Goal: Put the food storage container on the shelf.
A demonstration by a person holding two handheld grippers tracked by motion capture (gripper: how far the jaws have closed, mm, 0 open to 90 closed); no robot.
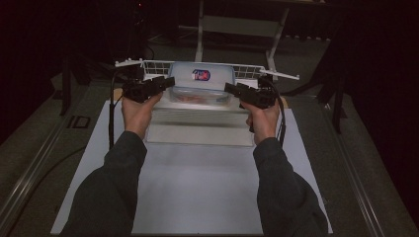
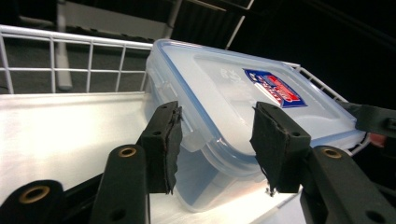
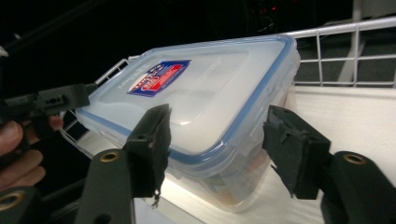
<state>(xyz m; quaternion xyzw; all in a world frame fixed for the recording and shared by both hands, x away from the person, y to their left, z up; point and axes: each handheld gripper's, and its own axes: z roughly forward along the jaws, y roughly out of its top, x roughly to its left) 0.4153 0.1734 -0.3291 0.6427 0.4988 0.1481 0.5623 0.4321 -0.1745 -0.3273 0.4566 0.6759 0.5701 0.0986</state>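
Much of the room beyond the counter (image 1: 197, 187) is dark and hard to read, and what lies inside the one plastic container (image 1: 201, 84) is blurred by its cloudy walls: only something orange-pink shows low down through the side, in the high view and in the right gripper view. There is one container, one clear lid (image 2: 233, 93) with a blue rim and one red-and-blue label (image 2: 275, 87), one white wire rack (image 1: 148, 66) behind and around it, and two hand-held grippers. The container sits on a white tray surface at the far end of the counter, inside the rack, lid on. The left hand-held gripper (image 2: 215, 144) has its jaws spread wide at the container's near left corner, one jaw beside the side latch and the other over the lid edge, clamping nothing. The right hand-held gripper (image 3: 219, 154) likewise stands wide open about the opposite corner, with nothing gripped. Whether any jaw touches the plastic cannot be told.
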